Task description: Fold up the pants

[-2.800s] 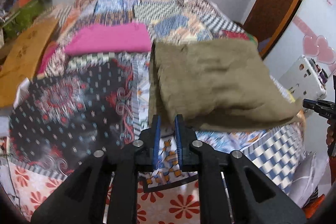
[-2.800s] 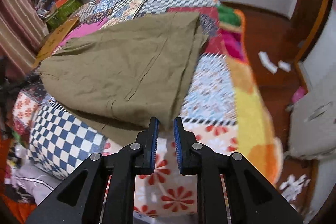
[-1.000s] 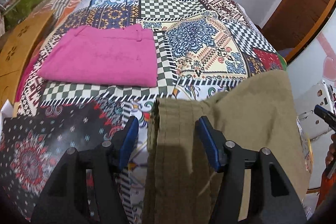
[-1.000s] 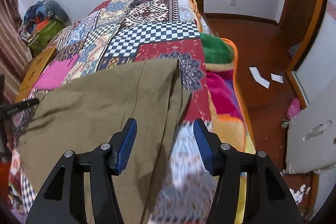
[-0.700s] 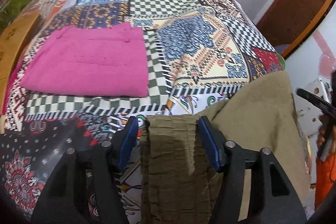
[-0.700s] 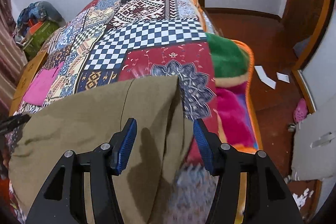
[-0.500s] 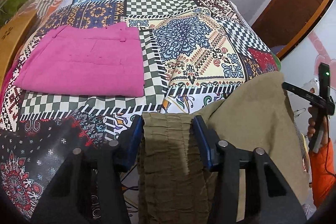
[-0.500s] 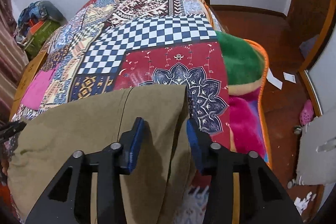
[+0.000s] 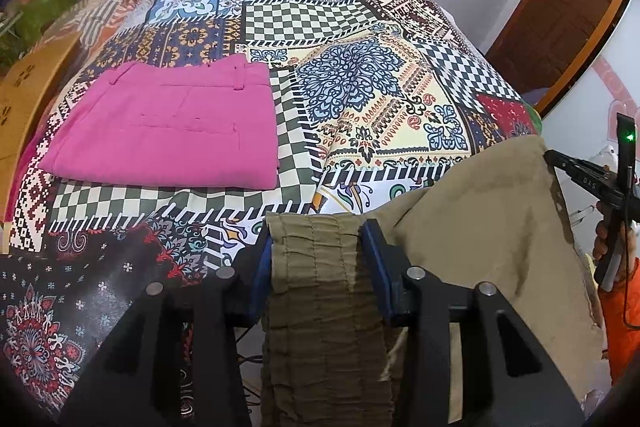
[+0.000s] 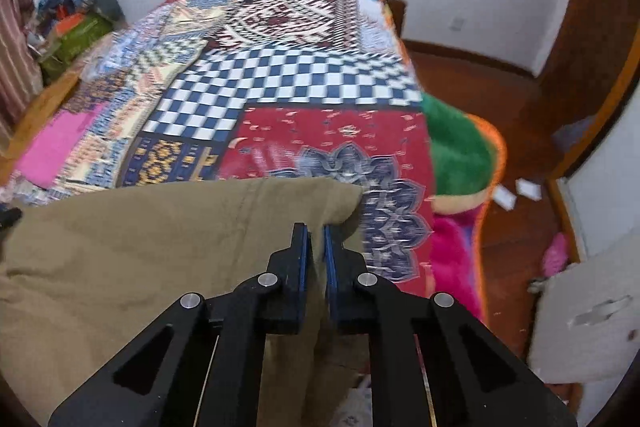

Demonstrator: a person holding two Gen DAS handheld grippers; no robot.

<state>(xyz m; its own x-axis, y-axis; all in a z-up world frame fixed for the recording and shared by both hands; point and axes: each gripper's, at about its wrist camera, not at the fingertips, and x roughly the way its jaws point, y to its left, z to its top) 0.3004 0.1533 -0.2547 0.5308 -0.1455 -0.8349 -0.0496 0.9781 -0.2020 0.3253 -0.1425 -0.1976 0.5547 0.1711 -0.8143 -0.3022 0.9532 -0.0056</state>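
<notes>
Olive-brown pants (image 9: pixel 472 227) lie folded on a patchwork bedspread (image 9: pixel 360 87). My left gripper (image 9: pixel 316 239) has its blue pads on either side of the gathered elastic waistband (image 9: pixel 316 267), closing on it. My right gripper (image 10: pixel 316 239) is shut on the far corner of the pants (image 10: pixel 160 247), pinching the fabric edge. The right gripper also shows at the right edge of the left wrist view (image 9: pixel 592 179), at the pants' far end. The pants are held up between the two grippers.
Folded pink pants (image 9: pixel 168 127) lie on the bed's left side, also seen in the right wrist view (image 10: pixel 56 143). A wooden board (image 9: pixel 24 95) borders the bed's left. A green and pink blanket (image 10: pixel 460 151) hangs off the right side over a wooden floor (image 10: pixel 516 239).
Both grippers moved from the near edge onto the pants and closed from wide open: the right one has pinched the corner shut, the left one has narrowed around the waistband.
</notes>
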